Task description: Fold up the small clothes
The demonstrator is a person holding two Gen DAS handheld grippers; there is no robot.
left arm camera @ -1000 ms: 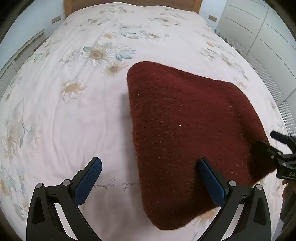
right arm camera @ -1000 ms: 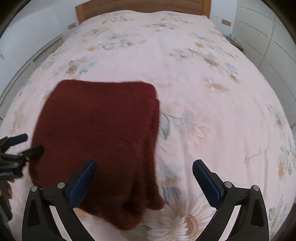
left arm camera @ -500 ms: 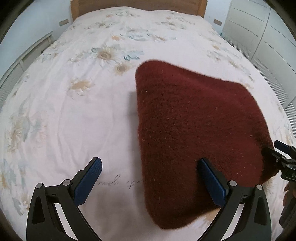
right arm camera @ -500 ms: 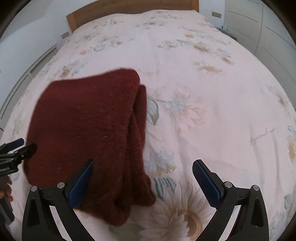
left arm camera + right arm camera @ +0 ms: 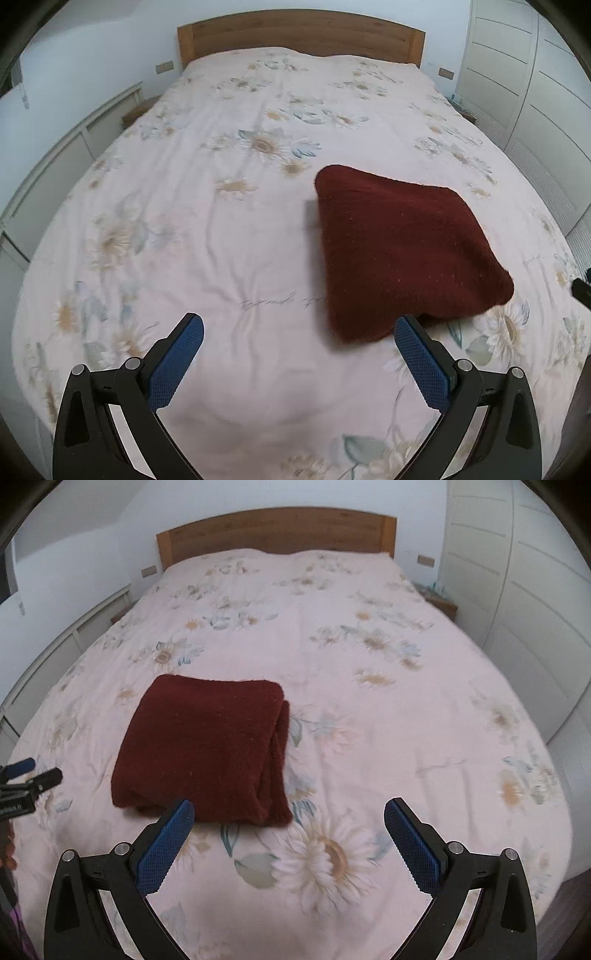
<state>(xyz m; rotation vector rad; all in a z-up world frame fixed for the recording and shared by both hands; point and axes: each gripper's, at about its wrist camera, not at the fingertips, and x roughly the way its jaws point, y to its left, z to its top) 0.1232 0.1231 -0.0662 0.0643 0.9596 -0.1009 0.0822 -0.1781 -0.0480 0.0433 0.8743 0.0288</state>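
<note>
A dark red knitted garment point(image 5: 402, 254) lies folded into a thick square on the floral bedspread point(image 5: 221, 221). It also shows in the right wrist view point(image 5: 207, 746), with its layered fold edge on the right. My left gripper point(image 5: 295, 332) is open and empty, held above the bed, near and left of the garment. My right gripper point(image 5: 288, 812) is open and empty, held above the bed just in front of the garment's near right corner. The left gripper's tips point(image 5: 26, 775) show at the right wrist view's left edge.
The bed has a wooden headboard point(image 5: 299, 37) at the far end. White wardrobe doors point(image 5: 517, 590) stand along the right side. A low white cabinet point(image 5: 55, 166) runs along the left wall. Small bedside tables point(image 5: 439, 603) flank the headboard.
Both grippers have pulled back and up from the garment, which now looks smaller and farther away. The garment lies still and folded. Both grippers stay open.
</note>
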